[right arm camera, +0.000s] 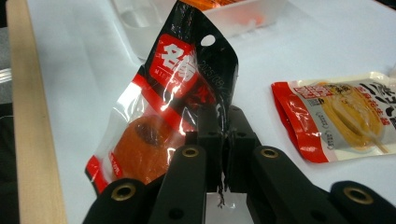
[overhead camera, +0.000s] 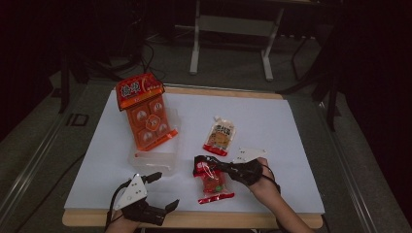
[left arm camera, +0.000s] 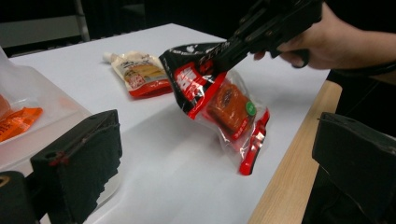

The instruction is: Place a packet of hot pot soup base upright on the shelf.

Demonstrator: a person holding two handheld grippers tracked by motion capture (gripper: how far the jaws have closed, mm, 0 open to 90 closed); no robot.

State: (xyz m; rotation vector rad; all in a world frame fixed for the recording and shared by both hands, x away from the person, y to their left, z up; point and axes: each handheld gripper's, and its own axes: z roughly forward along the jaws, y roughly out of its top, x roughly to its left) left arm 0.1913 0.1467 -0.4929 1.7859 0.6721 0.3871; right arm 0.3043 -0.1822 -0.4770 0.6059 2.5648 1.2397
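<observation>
My right gripper [overhead camera: 200, 164] is clamped shut on the black top edge of a clear snack packet [overhead camera: 212, 183] with red trim and an orange-brown round piece inside, hanging tilted above the white table's [overhead camera: 272, 121] near edge. The right gripper view shows its hang hole. My left gripper [overhead camera: 163, 190] stands wide open, holding nothing.

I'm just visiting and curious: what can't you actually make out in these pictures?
- Tray contents: high view, covered by the orange pack.
- Snack bag print: right gripper view, partly behind the jaws.
- Pouch: same view, cut off at the right edge.
- Background: high view, too dark.
</observation>
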